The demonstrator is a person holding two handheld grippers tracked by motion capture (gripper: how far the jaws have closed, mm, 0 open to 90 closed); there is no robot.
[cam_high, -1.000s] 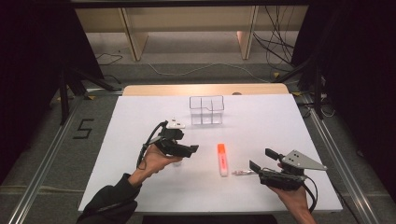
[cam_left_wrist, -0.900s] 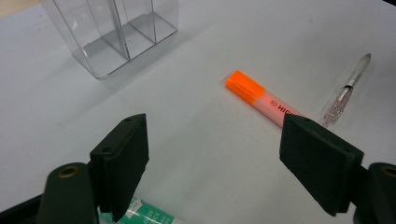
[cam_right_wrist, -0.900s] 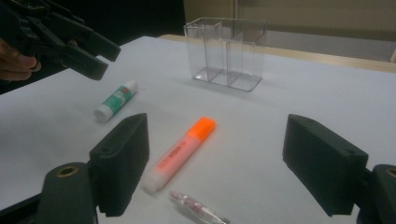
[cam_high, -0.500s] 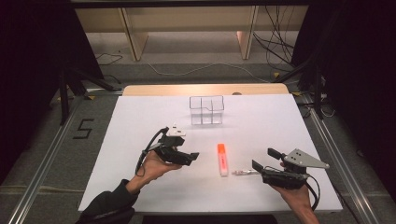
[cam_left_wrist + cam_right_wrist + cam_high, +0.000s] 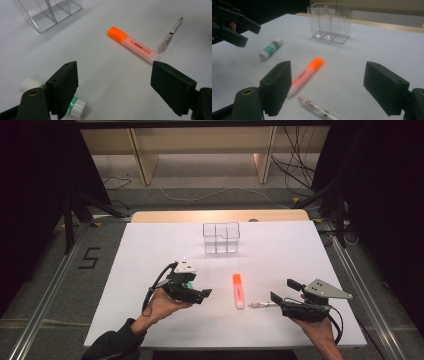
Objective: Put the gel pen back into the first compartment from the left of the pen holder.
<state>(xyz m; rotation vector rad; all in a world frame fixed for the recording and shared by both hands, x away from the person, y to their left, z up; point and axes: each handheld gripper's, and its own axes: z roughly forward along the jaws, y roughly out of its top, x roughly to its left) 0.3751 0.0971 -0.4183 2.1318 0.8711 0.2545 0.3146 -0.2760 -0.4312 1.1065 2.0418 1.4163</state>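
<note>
An orange highlighter [image 5: 238,290] [image 5: 132,45] [image 5: 305,73] lies mid-table. A clear pen [image 5: 260,305] [image 5: 170,35] [image 5: 314,108] rests by its near end. Beside the left jaw in the left gripper view lies a white and green glue stick [image 5: 75,107] [image 5: 270,48]. At the back stands a clear divided organizer [image 5: 221,238] [image 5: 47,12] [image 5: 329,22]. My left gripper [image 5: 200,290] [image 5: 113,87] [image 5: 234,22] is open, hovering left of the highlighter, over the glue stick. My right gripper [image 5: 283,291] [image 5: 327,90] is open too, just right of the pen, pointing left.
The white table top [image 5: 150,250] has a wooden strip [image 5: 220,216] along its far edge. Metal rails [image 5: 45,305] run beside it on the floor, and shelving and cables lie beyond.
My left gripper has drawn back toward the near edge and come lower. The right gripper has hardly shifted. The highlighter, pen and organizer stay put.
</note>
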